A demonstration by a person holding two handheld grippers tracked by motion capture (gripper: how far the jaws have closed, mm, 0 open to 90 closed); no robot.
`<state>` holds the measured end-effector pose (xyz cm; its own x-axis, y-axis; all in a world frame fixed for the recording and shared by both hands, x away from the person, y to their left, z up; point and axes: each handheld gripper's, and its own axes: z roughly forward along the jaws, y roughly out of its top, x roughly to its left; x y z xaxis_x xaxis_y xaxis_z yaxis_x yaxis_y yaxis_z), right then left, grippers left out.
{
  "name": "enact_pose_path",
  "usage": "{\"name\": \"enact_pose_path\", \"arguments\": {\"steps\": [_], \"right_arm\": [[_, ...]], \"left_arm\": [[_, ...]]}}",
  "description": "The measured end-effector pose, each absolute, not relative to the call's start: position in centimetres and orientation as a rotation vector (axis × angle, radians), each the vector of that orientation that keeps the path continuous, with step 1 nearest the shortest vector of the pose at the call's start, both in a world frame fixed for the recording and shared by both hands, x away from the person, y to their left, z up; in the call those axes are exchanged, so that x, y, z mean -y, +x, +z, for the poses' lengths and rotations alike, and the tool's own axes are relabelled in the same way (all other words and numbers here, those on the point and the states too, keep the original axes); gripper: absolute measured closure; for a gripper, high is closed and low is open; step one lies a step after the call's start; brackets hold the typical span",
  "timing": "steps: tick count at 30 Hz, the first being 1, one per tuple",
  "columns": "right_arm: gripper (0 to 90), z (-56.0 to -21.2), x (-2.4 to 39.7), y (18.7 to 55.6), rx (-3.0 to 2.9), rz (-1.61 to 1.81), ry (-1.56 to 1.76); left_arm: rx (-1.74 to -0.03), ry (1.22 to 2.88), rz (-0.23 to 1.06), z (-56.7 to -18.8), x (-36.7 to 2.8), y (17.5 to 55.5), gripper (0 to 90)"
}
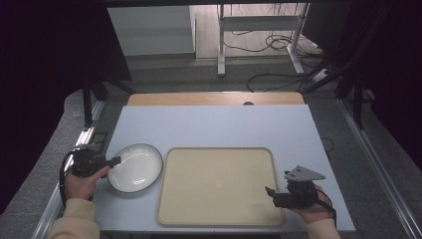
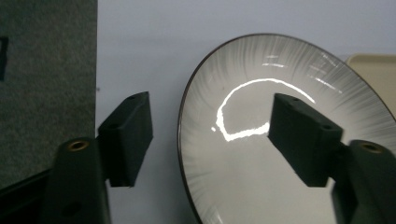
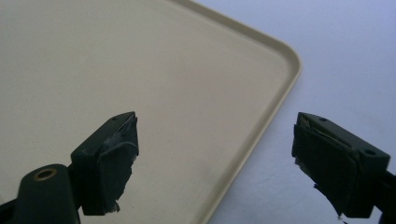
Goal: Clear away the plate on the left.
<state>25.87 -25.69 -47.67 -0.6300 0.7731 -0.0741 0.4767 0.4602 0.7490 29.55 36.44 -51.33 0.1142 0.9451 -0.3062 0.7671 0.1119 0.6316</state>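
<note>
Item: white plate (image 1: 135, 168), round, shallow, glossy, with a thin dark rim and fine grey streaks radiating from the well. It lay on the pale blue table (image 1: 214, 127), just left of the tray (image 1: 219, 184), the two rims close together. In the left gripper view the plate (image 2: 261, 154) was cut off at the bottom edge, and a bright curved glare hid part of its surface pattern.

Item: tray, beige, matte, rectangular with rounded corners and a low raised lip. In the right gripper view one rounded corner of the tray (image 3: 187, 93) was seen; the rest ran out of frame.

Item: left gripper (image 1: 115, 160), black, at the plate's left rim. Its jaws stood spread, one outside the rim over the table and one over the plate's well; no pad pressed on the plate.

Item: right gripper (image 1: 268, 191), black, topped by a grey three-cornered plate, at the tray's near right corner. Its jaws stood wide apart astride the tray's edge, gripping nothing; the pad (image 3: 116, 158) facings looked frayed.
</note>
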Motion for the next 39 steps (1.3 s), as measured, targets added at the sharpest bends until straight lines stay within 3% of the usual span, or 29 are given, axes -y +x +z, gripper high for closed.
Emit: {"name": "enact_pose_path", "arguments": {"steps": [14,32,39], "right_arm": [[15.2,-47.8,25.6,25.9,-2.319,0.984,1.049],[15.2,-48.0,25.6,26.0,-2.338,0.982,1.049],[15.2,-48.0,25.6,26.0,-2.343,0.975,1.060]], "left_arm": [[-1.713,1.692,0.242,-52.6,-36.9,29.7,37.4],[-1.737,1.688,0.189,-53.4,-37.3,29.8,49.2],[-1.726,1.694,0.153,-53.7,-37.3,29.9,58.3]]}}
